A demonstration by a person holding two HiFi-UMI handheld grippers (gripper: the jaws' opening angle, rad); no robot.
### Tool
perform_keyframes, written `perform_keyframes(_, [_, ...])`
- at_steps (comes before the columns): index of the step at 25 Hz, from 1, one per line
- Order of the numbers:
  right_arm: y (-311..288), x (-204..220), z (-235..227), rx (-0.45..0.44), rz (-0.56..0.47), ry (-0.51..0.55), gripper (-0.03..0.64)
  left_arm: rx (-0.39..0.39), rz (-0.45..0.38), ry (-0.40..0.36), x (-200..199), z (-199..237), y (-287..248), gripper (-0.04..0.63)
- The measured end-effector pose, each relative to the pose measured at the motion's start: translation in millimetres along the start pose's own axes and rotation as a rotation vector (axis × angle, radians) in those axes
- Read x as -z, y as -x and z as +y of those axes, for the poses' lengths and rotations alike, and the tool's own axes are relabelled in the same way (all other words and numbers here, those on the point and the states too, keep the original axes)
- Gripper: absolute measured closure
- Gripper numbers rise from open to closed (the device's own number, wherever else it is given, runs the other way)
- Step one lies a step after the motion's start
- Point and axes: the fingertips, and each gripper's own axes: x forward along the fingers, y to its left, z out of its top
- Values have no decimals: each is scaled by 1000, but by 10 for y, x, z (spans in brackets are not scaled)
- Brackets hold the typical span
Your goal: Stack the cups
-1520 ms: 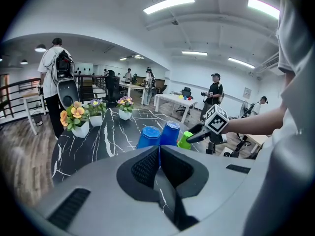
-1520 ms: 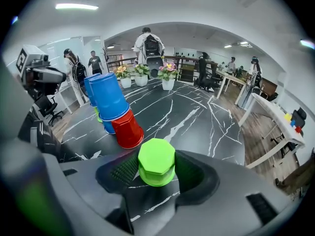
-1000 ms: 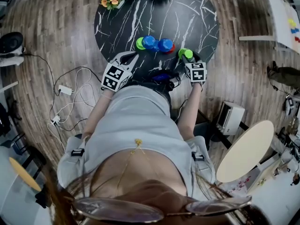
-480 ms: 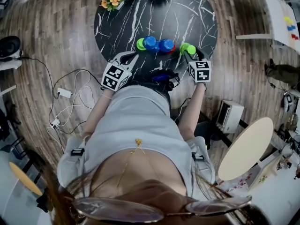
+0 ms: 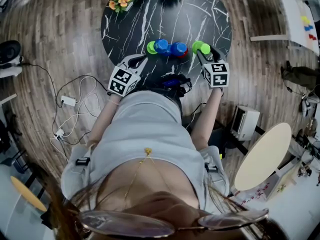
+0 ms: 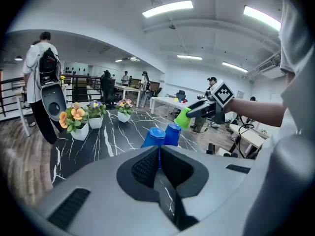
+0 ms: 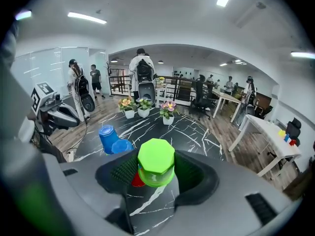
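While the right gripper (image 7: pixel 156 173) holds the green cup (image 7: pixel 156 167) in wide jaws, a weak squeeze could drop it; the left gripper (image 6: pixel 158 163) is closed and empty.

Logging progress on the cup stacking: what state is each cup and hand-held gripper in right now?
Left hand-held gripper: shut, empty.
Right hand-held gripper: shut on green cup.
Green cup: held off the table.
Blue cups: upside down, side by side, unstacked.
Second green cup: on table, beside them.

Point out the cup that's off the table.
The green cup gripped upside down in the right gripper, up in the air. The other green cup and the blue cups sit on the marble table.
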Motion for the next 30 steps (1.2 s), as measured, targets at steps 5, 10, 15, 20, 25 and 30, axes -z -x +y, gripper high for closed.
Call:
perform_keyframes(5, [74,-183,81,-9,-12,23,382,8,1,1,0,30,8,563])
perform_keyframes(10, [137,-349,193,-24,-18,51,382,13,2,0,4,56,12,563])
perform_keyframes(15, [161,-506,354,-56,-28,84,382,21,2,-5,4,69,17,563])
perform_keyframes(20, [127,-586,510,-93,-22,104,382,27,2,-9,-7,96,31,563])
perform_keyframes(25, [91,-642,641,-125,-9,122,382,29,4,-8,-15,136,44,563])
perform_keyframes(30, [51,-711,764,-155,-2,143,382,31,8,-5,-10,167,52,563])
